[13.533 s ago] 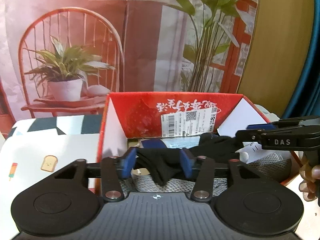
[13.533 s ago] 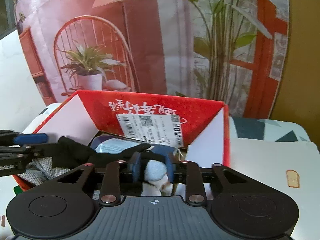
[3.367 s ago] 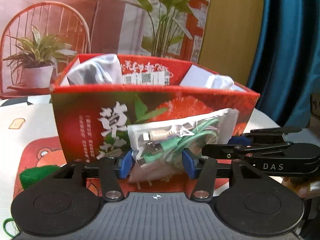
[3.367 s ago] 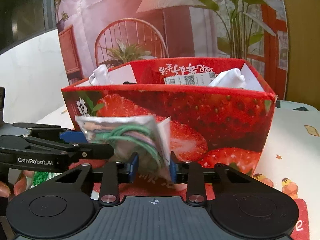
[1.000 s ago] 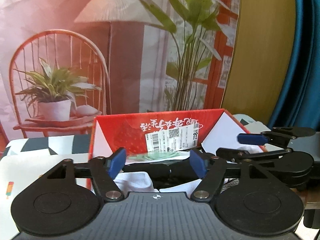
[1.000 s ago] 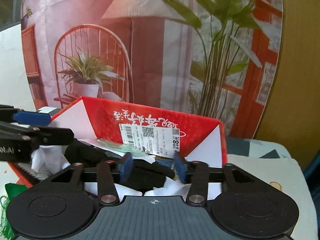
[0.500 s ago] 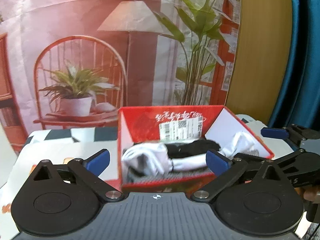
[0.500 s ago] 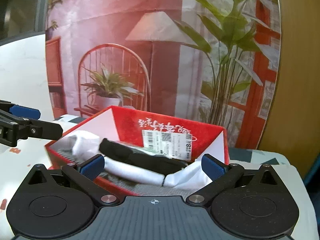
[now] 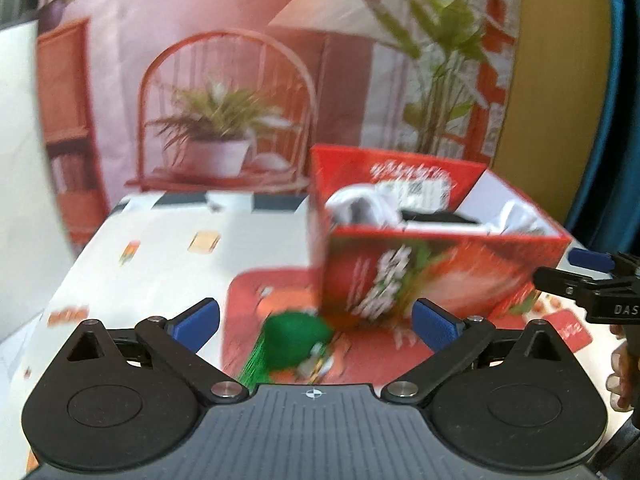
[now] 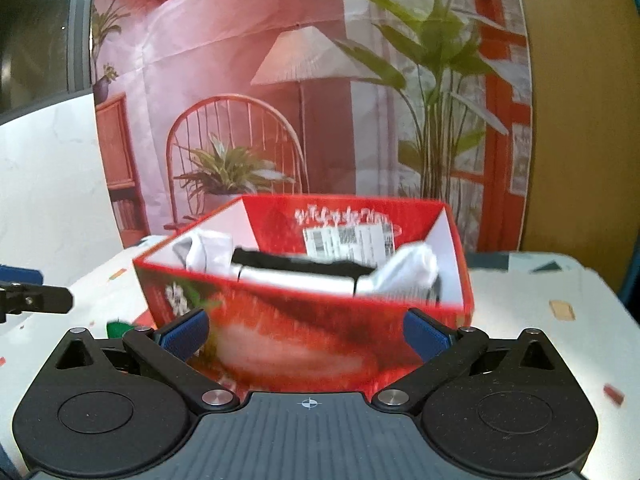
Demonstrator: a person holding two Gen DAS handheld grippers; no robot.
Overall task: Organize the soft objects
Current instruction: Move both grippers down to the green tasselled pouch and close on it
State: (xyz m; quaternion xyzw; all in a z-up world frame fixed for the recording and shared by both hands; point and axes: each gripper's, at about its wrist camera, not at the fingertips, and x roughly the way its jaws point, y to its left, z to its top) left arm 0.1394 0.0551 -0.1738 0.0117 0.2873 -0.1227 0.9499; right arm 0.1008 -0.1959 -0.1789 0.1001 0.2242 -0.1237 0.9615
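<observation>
A red strawberry-print box (image 9: 436, 268) stands on the table and holds white and black soft items (image 10: 304, 268). It also shows in the right wrist view (image 10: 296, 336). A green tasselled soft object (image 9: 292, 340) lies on the red mat in front of the box's left corner. My left gripper (image 9: 316, 320) is open and empty, just short of the green object. My right gripper (image 10: 306, 332) is open and empty, close to the box's front wall. The right gripper's side (image 9: 592, 280) shows at the right edge of the left wrist view.
The table (image 9: 160, 272) has a white cloth with small printed pictures and a red mat (image 9: 248, 320) under the box. A printed backdrop of a chair, a lamp and plants (image 10: 280, 120) hangs behind. A blue curtain (image 9: 616, 120) hangs at the right.
Both grippers have pulled back and lowered away from the box, jaws still wide open. The left view has swung left and down, so the green object now lies between its fingers.
</observation>
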